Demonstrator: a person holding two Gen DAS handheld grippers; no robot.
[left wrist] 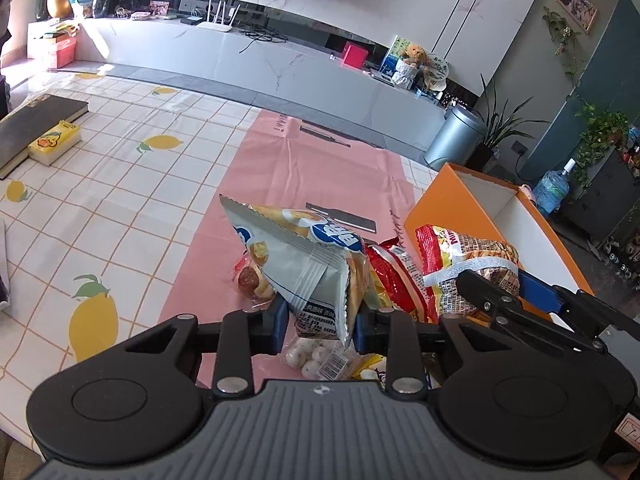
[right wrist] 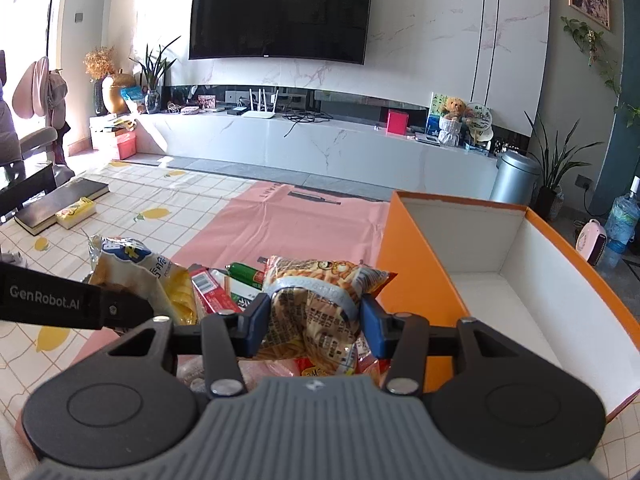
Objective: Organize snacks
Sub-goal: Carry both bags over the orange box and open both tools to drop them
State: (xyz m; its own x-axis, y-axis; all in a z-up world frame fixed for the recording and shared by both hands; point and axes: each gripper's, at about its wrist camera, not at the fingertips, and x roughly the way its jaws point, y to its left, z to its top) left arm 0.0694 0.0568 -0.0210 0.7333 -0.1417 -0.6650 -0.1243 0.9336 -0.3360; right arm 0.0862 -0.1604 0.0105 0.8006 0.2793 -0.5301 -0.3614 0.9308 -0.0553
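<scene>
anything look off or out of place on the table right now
Nothing looks damaged or spilled. The snacks sit in a loose, overlapping heap on the pink mat while the orange box beside them is empty. Each gripper holds one sealed bag, squeezed and tilted.

Home living room, wall television (right wrist: 282,14), marble media console (right wrist: 320,140), potted plants (right wrist: 554,168)

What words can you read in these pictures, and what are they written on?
"GenRobot.AI": white letters on the black left hand-held gripper.
Orange crinkly snack bag in the right hand-held gripper: print too small to read.
Silver-blue foil snack bag in the left hand-held gripper: logo cut off, unreadable.
Pink plastic mat: lettering too blurred.
Black wall television: logo too small.
</scene>
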